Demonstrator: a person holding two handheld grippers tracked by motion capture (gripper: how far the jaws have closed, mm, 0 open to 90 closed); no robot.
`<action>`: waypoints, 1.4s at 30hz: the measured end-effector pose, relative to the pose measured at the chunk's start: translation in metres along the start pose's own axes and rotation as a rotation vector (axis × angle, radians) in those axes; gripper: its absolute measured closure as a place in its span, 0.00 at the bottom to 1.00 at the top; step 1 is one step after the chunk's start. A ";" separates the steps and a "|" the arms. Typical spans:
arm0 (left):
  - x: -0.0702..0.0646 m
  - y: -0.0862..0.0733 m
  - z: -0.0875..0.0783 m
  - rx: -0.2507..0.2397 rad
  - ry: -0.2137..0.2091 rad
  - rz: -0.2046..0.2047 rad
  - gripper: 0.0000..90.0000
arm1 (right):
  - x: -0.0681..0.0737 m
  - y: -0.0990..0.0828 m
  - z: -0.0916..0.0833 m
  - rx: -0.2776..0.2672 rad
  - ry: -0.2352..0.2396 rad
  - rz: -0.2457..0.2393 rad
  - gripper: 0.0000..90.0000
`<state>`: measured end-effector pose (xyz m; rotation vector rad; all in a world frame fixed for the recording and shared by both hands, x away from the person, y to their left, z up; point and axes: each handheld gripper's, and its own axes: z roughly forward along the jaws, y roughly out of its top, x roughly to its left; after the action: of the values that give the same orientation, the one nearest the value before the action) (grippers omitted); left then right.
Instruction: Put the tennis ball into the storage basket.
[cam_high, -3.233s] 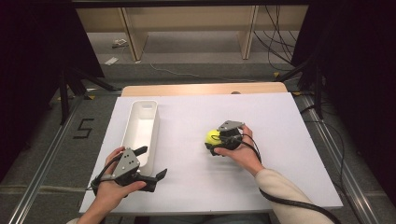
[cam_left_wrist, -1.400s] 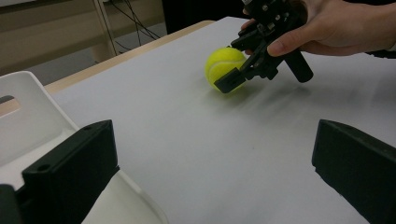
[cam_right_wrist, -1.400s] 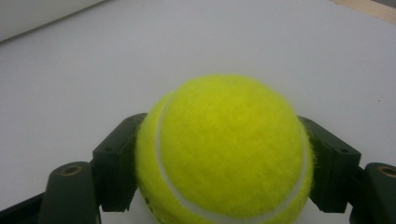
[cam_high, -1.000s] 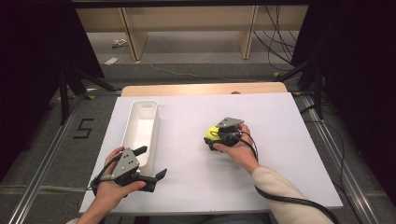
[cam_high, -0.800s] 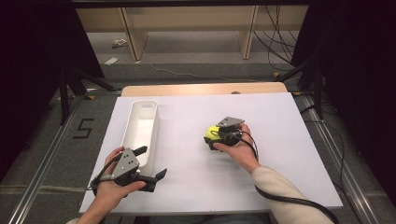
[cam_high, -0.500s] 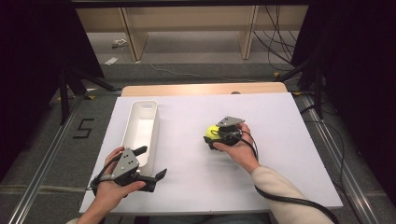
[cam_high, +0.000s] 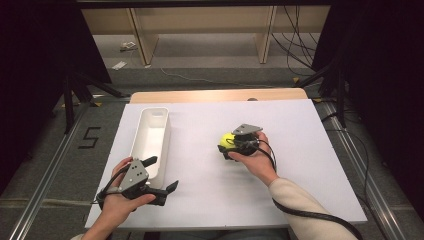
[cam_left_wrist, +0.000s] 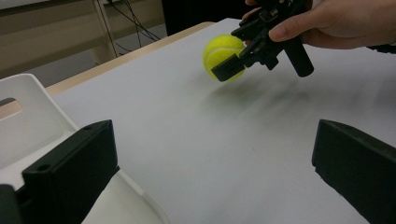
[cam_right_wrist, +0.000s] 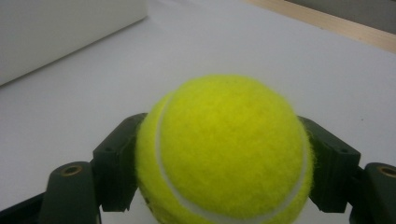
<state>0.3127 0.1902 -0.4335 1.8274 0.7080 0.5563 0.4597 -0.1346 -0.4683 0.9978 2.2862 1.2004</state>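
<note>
A yellow tennis ball (cam_high: 227, 138) sits between the two black jaws of my right gripper (cam_high: 226, 146) near the middle of the white table top (cam_high: 310, 185). In the right gripper view the jaws press on both sides of the ball (cam_right_wrist: 224, 149), and the gripper (cam_right_wrist: 224, 175) is shut on it. From the left gripper view, the ball (cam_left_wrist: 217, 49) looks just above the surface, with a soft shadow under it. My left gripper (cam_high: 161, 173) rests at the front left, jaws open and empty (cam_left_wrist: 215, 172), beside the near end of a white bin (cam_high: 155, 110).
The long white bin (cam_left_wrist: 28, 116) lies lengthwise along the table's left side and looks empty. A wooden strip (cam_high: 215, 95) edges the far side. Beyond it are wooden shelf legs and cables on the floor.
The right gripper with the ball has shifted slightly away from the person and to the left. The left gripper has stayed in place.
</note>
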 end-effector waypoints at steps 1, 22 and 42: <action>0.000 0.000 0.000 0.000 0.000 0.001 0.00 | 0.000 0.000 0.000 -0.001 0.002 0.003 0.29; -0.001 0.001 -0.001 -0.003 0.004 0.004 0.00 | 0.000 0.005 -0.003 -0.023 0.005 0.026 0.29; -0.001 0.001 -0.001 -0.003 0.004 0.003 0.00 | 0.001 0.010 -0.007 -0.049 0.012 0.032 0.29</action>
<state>0.3120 0.1898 -0.4325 1.8252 0.7061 0.5628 0.4592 -0.1335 -0.4561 1.0150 2.2470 1.2728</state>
